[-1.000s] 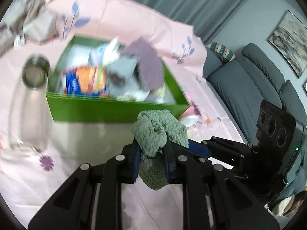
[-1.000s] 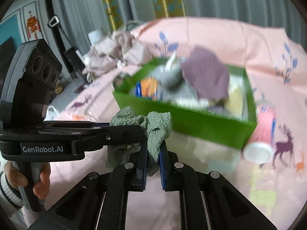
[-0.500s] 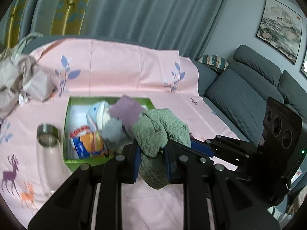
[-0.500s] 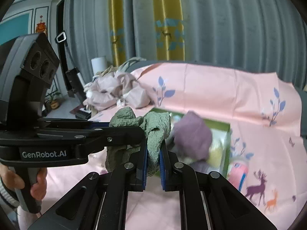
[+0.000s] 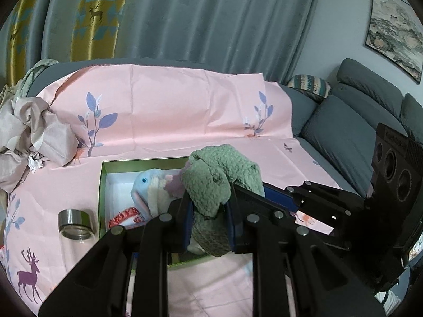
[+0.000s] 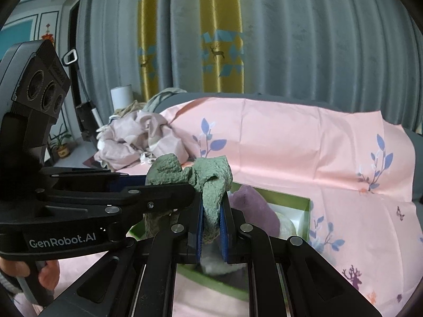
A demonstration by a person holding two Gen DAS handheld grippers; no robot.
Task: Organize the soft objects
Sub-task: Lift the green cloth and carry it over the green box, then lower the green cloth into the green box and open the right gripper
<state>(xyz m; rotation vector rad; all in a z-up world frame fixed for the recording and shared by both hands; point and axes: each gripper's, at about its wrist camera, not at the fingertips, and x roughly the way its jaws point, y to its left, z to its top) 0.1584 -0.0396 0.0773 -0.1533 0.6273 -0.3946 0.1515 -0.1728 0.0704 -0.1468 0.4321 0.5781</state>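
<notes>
Cloth, green, is pinched by both the left gripper and right gripper above a pink sheet bearing a box; grey curtains behind.

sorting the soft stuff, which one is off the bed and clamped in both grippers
The green fuzzy cloth, pinched by the left gripper and right gripper. The blue plush and purple cloth lie in the green box.

Both claws, left claw and right claw: black linkage arms, silver pivot screws, blue pads; white "GenRobot.AI" lettering, three-lens camera housing.
</notes>
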